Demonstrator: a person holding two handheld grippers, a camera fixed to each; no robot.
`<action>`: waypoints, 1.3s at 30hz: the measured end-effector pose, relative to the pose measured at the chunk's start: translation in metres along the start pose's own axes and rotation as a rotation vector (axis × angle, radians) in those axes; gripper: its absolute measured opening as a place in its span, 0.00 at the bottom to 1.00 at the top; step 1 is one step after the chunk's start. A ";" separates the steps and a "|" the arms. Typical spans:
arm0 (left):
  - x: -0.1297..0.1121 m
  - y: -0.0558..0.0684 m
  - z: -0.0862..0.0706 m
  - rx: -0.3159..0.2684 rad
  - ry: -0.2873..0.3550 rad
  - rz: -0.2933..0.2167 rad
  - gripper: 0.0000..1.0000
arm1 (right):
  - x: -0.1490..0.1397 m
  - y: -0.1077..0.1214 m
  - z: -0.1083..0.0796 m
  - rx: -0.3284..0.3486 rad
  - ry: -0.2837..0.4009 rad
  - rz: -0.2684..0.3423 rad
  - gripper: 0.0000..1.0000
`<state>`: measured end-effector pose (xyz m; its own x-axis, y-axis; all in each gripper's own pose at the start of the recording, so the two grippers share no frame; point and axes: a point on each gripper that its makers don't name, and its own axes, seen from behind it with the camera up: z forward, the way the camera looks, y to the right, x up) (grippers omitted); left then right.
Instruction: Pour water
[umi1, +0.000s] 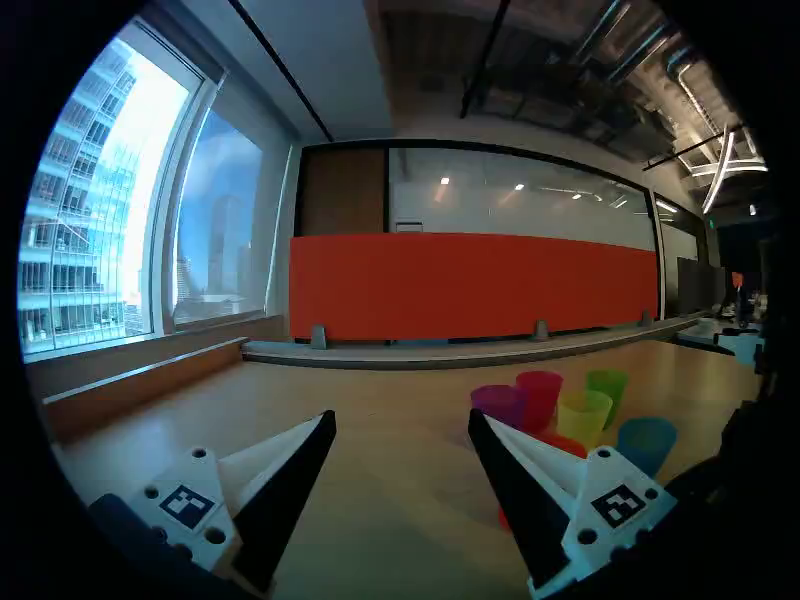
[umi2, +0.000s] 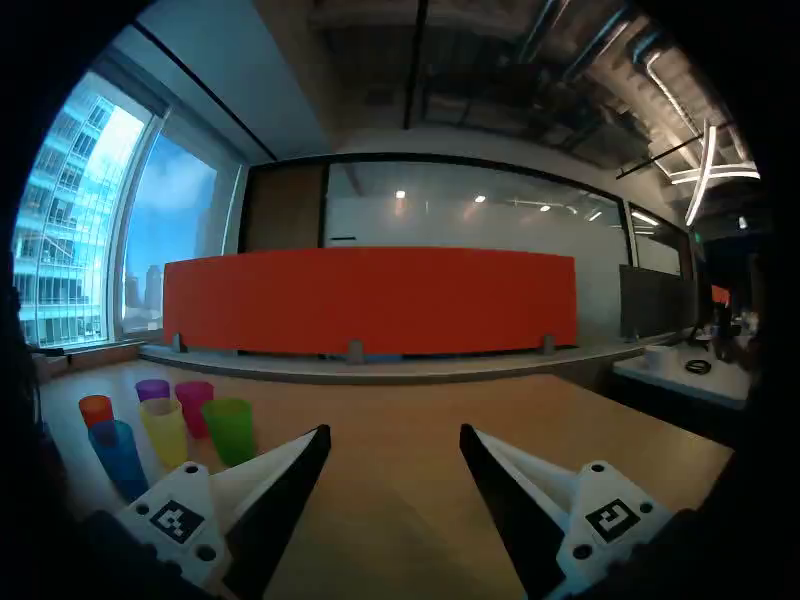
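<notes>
Nothing is poured yet. My left claw and my right claw both hang spread and empty above the table. The coloured cups stand clustered just ahead of my left claw, to its right. I cannot tell which holds water, and the orange cup is half hidden behind my finger.

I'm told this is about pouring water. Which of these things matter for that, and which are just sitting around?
For the job: the cluster of coloured cups on the wooden table; the left tool and right tool, both open.
Just around: the red partition, the windows, the side desk.
</notes>
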<state>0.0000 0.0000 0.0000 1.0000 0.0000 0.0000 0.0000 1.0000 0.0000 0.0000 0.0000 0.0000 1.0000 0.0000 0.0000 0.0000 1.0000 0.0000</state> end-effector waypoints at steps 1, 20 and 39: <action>0.000 0.000 0.000 0.000 0.000 0.000 0.99 | 0.000 0.000 0.000 0.000 0.000 0.000 1.00; 0.001 0.000 0.000 0.000 0.000 0.000 0.99 | 0.000 -0.001 -0.001 0.000 0.000 0.000 1.00; 0.001 0.000 0.000 0.000 0.000 0.000 0.99 | 0.000 -0.001 0.000 0.000 0.000 0.000 1.00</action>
<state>0.0008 -0.0005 -0.0002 1.0000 -0.0004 0.0003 0.0004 1.0000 0.0002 -0.0002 -0.0007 -0.0002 1.0000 -0.0002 0.0004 0.0002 1.0000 -0.0001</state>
